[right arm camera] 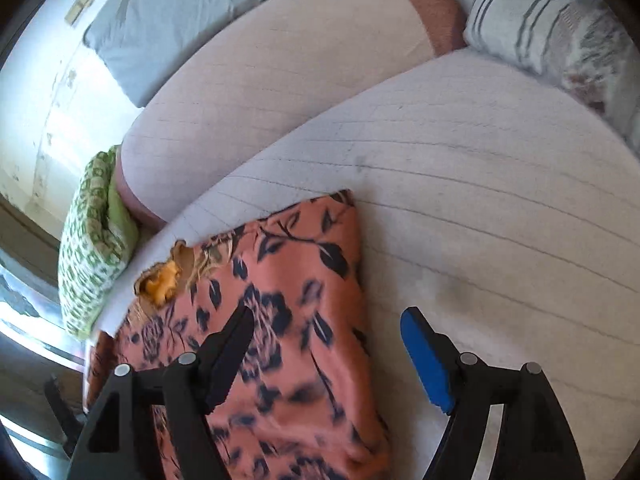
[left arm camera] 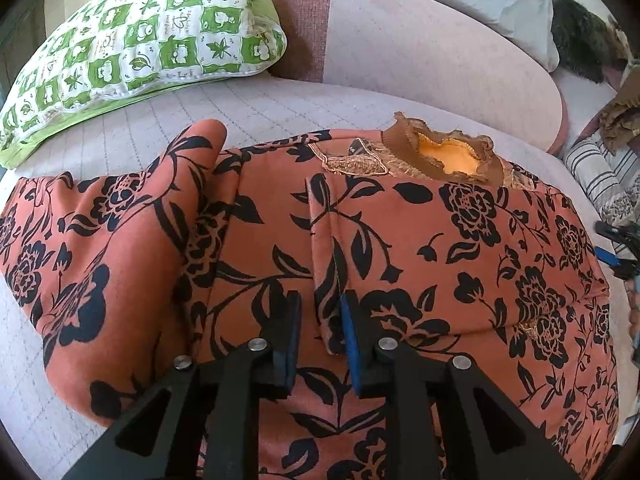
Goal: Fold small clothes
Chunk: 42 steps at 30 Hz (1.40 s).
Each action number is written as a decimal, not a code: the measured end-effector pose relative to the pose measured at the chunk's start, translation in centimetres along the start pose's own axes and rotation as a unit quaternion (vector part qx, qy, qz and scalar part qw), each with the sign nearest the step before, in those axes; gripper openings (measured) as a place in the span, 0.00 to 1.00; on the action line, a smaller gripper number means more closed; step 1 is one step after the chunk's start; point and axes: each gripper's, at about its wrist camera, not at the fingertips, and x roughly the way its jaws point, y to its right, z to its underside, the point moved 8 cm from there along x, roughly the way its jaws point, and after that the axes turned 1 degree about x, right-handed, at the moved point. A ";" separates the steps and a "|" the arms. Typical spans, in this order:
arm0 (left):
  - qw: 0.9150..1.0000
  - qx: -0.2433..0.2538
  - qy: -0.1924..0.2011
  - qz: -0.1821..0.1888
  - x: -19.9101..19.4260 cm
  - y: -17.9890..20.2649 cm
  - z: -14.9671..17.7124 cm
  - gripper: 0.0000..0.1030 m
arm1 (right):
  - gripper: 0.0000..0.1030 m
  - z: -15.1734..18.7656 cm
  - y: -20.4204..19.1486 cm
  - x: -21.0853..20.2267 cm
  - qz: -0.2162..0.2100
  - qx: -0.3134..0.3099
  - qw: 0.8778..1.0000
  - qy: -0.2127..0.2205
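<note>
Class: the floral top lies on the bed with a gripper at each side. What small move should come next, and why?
Probably close the right gripper on the floral top's near side edge. Its jaws stand open astride that edge, holding nothing, while the left gripper already pinches a fold of cloth.

No legible text, only tiny unreadable script on the green-checked pillow point(left arm camera: 160, 36).

Home, sofa or daybed: quilted seat point(right arm camera: 480, 168), bolster backrest point(left arm camera: 420, 64), green patterned pillow point(left arm camera: 132, 52), striped cushion point(right arm camera: 532, 20).
</note>
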 end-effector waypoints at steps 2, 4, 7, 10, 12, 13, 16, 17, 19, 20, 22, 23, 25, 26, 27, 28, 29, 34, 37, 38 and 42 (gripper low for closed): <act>1.000 0.002 0.002 -0.001 0.0 0.0 0.1 0.20 | 0.31 0.1 0.0 1.8 0.008 -0.003 1.000 -0.027; 1.000 0.009 0.006 -0.003 0.1 0.0 0.0 0.22 | 0.09 -0.1 -0.8 1.4 0.023 -0.038 0.999 -0.018; 1.000 0.010 0.010 -0.008 0.2 0.0 -0.1 0.25 | 0.17 0.2 0.0 2.1 0.057 -0.060 0.996 -0.018; 1.000 0.017 0.007 -0.013 0.0 0.1 0.0 0.28 | 0.38 0.2 0.1 -0.8 0.067 -0.035 0.997 0.009; 1.000 0.021 0.007 -0.015 0.0 0.1 0.0 0.30 | 0.39 0.8 -1.0 -3.3 0.048 -0.039 0.998 0.034; 1.000 0.020 0.008 -0.016 0.0 0.1 0.0 0.30 | 0.41 1.5 -2.1 -4.3 0.020 -0.046 0.998 0.035; 1.000 0.020 0.005 -0.019 -0.1 0.3 0.0 0.34 | 0.66 5.2 -4.3 -3.8 -0.054 -0.070 0.996 -0.026; 1.000 0.019 0.001 -0.018 -0.5 0.3 -0.1 0.34 | 0.65 6.2 -2.9 -2.3 -0.028 -0.070 0.996 -0.052; 1.000 0.004 0.005 -0.007 -1.8 -0.2 -0.1 0.35 | 0.44 6.3 -0.2 -1.6 -0.019 -0.010 0.999 -0.049; 1.000 -0.004 0.016 0.003 -3.2 -0.6 0.0 0.35 | 0.43 6.0 -0.2 -2.4 -0.023 0.014 0.999 -0.038; 0.998 -0.022 0.051 0.011 -6.3 -2.1 0.4 0.48 | 0.66 5.9 -2.9 -5.1 -0.045 -0.012 0.999 -0.005; 0.997 -0.041 0.069 0.010 -7.9 -3.5 0.8 0.56 | 0.72 6.1 -4.1 -6.1 -0.048 -0.034 0.998 0.012; 0.991 -0.096 0.088 0.021 -10.6 -6.9 2.1 0.57 | 0.74 8.2 -6.9 -7.5 -0.062 -0.075 0.995 0.018; 0.988 -0.125 0.092 0.024 -11.5 -8.7 2.8 0.59 | 0.74 9.6 -7.7 -7.7 -0.066 -0.083 0.994 0.012; 0.982 -0.161 0.095 0.020 -12.3 -11.1 3.7 0.62 | 0.74 11.6 -8.4 -7.8 -0.069 -0.092 0.993 0.002; 0.977 -0.191 0.097 0.019 -12.8 -13.2 4.3 0.63 | 0.74 13.0 -8.9 -7.6 -0.071 -0.100 0.992 -0.006; 0.971 -0.215 0.097 0.023 -13.0 -15.0 4.6 0.63 | 0.74 14.8 -9.3 -7.4 -0.072 -0.111 0.991 -0.014; 0.931 -0.346 0.096 0.070 -12.3 -23.4 5.6 0.64 | 0.74 21.1 -8.3 -6.1 -0.043 -0.143 0.988 -0.050; 0.910 -0.398 0.094 0.073 -10.9 -27.7 4.9 0.64 | 0.74 21.4 -7.4 -7.1 -0.040 -0.150 0.987 -0.035; 0.905 -0.408 0.094 0.072 -10.4 -28.7 4.5 0.64 | 0.75 21.3 -7.3 -7.0 -0.042 -0.145 0.988 -0.036; 0.890 -0.439 0.095 0.077 -8.4 -32.4 2.3 0.64 | 0.76 21.3 -6.8 -7.1 -0.045 -0.139 0.989 -0.033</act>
